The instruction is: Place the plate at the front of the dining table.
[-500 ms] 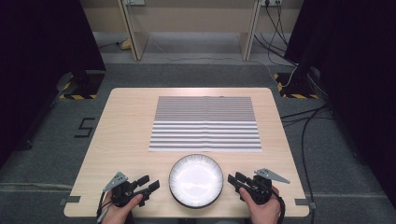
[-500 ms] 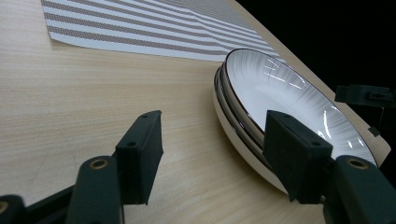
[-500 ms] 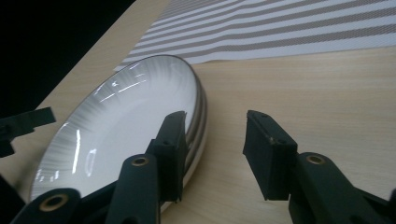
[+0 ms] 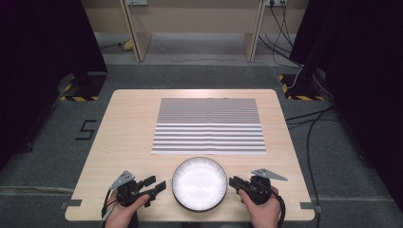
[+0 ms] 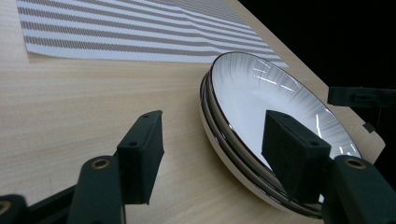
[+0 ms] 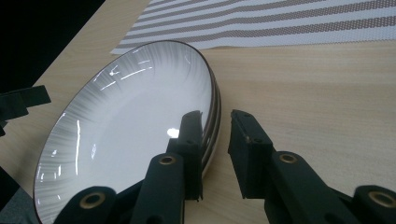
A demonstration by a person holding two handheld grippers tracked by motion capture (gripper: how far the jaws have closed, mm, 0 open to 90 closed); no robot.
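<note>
Left hand (image 4: 124, 213): came in from the near edge, wrapped round the left gripper's handle.
Left gripper (image 4: 154, 186): lay low at the near left of the table, jaws pointed at the plates; a grey plate sat on its top.
Left jaws: spread wide; in the left gripper view one pad (image 5: 141, 156) was over bare wood and the other pad (image 5: 293, 158) was over the near rim of the plates. Contact could not be told.
Right hand (image 4: 264, 211): came in from the near edge at the right, gripping its tool, with a cable trailing off to the side.
Right gripper (image 4: 234, 183): sat just beside the right rim of the plates.
Right jaws: narrow gap, not closed; in the right gripper view one finger (image 6: 190, 140) lay at the plates' rim and the other finger (image 6: 247, 144) lay outside it, over the wood. They held nothing.
Plates (image 4: 199, 183): white, ribbed, dark-edged; the left gripper view showed more than one stacked. They rested on the table's near middle, between the two grippers and just short of the mat.
Table (image 4: 128, 128): pale wood.
Mat (image 4: 209, 126): grey and white stripes, flat on the table's middle beyond the plates, a crease down its centre.
Floor (image 4: 57, 142): grey, with cables at the right.
</note>
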